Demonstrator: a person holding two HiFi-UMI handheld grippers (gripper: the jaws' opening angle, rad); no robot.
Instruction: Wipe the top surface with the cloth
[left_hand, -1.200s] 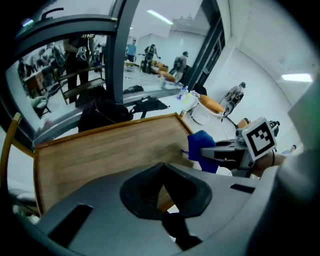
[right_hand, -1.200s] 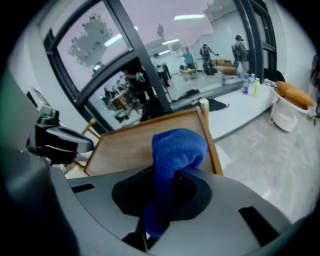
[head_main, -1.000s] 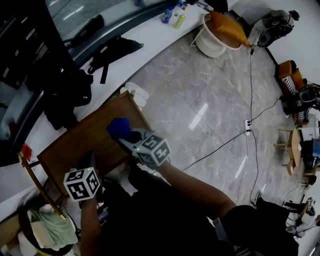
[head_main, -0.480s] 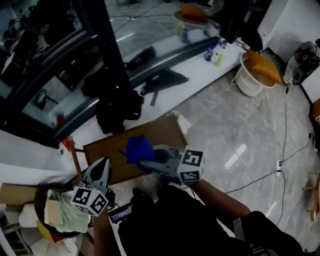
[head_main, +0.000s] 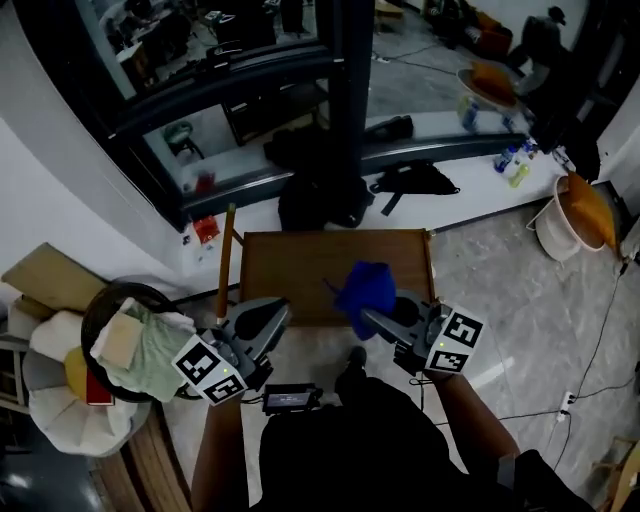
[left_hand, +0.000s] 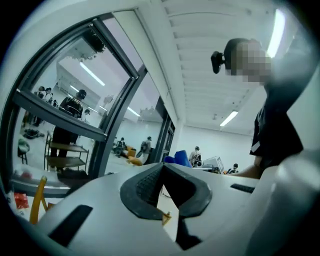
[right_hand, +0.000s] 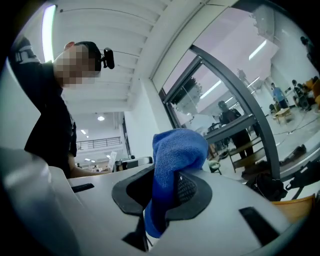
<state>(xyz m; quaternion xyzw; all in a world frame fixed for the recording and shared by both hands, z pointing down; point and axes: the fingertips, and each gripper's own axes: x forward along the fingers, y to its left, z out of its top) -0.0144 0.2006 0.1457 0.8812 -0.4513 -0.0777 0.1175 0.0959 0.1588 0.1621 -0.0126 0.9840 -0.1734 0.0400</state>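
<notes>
Head view showed our right gripper (head_main: 372, 316) clamped on the blue cloth (head_main: 367, 288), which we held bunched over the wooden table (head_main: 290, 265) toward its 5 o'clock edge. Our left gripper (head_main: 278, 310), at the table's 7 o'clock, had its jaws together on nothing.

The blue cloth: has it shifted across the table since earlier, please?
No, hardly: the blue cloth in the right gripper remains above the table's right half, near its front edge.
</notes>
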